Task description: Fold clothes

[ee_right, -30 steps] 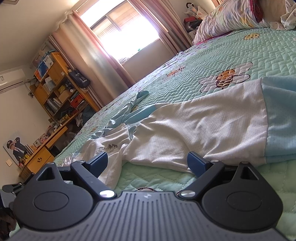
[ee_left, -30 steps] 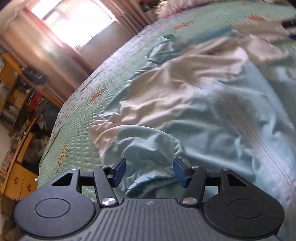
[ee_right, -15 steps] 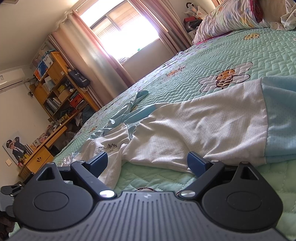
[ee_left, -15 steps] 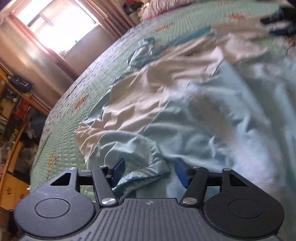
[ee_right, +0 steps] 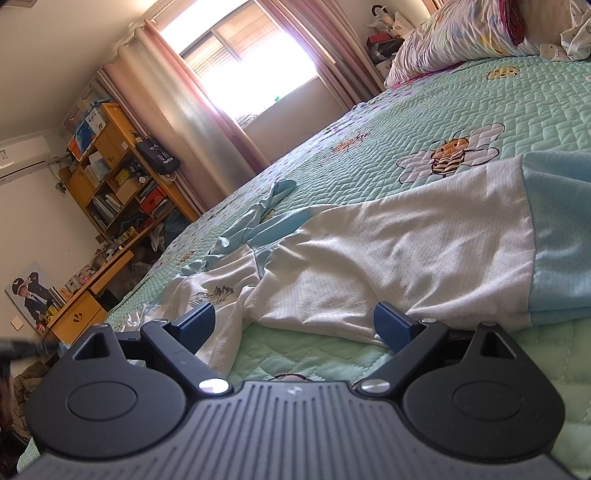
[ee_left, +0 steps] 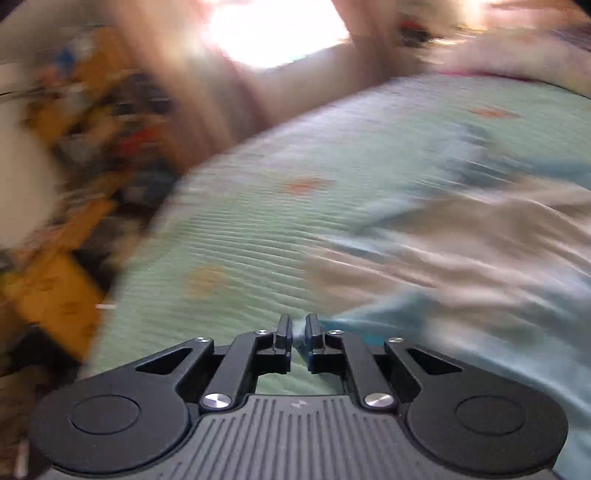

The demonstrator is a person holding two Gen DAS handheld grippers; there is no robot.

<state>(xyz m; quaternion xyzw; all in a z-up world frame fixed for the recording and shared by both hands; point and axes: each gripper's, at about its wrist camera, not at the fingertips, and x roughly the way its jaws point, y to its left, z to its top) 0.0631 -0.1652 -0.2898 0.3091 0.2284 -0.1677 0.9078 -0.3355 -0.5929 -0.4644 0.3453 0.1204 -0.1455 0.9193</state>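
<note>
Since a second ago the left gripper [ee_left: 298,328] has gone from half open around a bunched blue hem to pinched nearly shut on a thin fold of that hem, and its view has swung from the shirt toward the window side of the room, all of it smeared by motion; the right gripper [ee_right: 295,323] has not shifted. Nearest in the left wrist view, the black ribbed body and flat linkage arms end in two narrow pads with a sliver of pale blue cloth between them. From that pinch the shirt [ee_left: 461,258] runs away to the right, soft and rippled, blue near and white farther out, over the green quilt [ee_left: 258,221], whose stitched ridges blur into stripes. In the right wrist view the jaws stand wide with nothing between the dark blue pads [ee_right: 391,325]; they rest low over the quilt, just short of the shirt's near edge. That shirt lies flat and creased just beyond the pads, a white, finely dotted mesh with blue panels to the right and a small grey print at its left end. Farther off, a blue sleeve [ee_right: 258,210] trails twisted toward the left. On the brick-patterned quilt sits a stitched bee [ee_right: 450,151]. A glossy pillow [ee_right: 461,33] lies far right, and wooden shelves [ee_right: 122,177] and pink curtains [ee_right: 207,110] stand far left.
</note>
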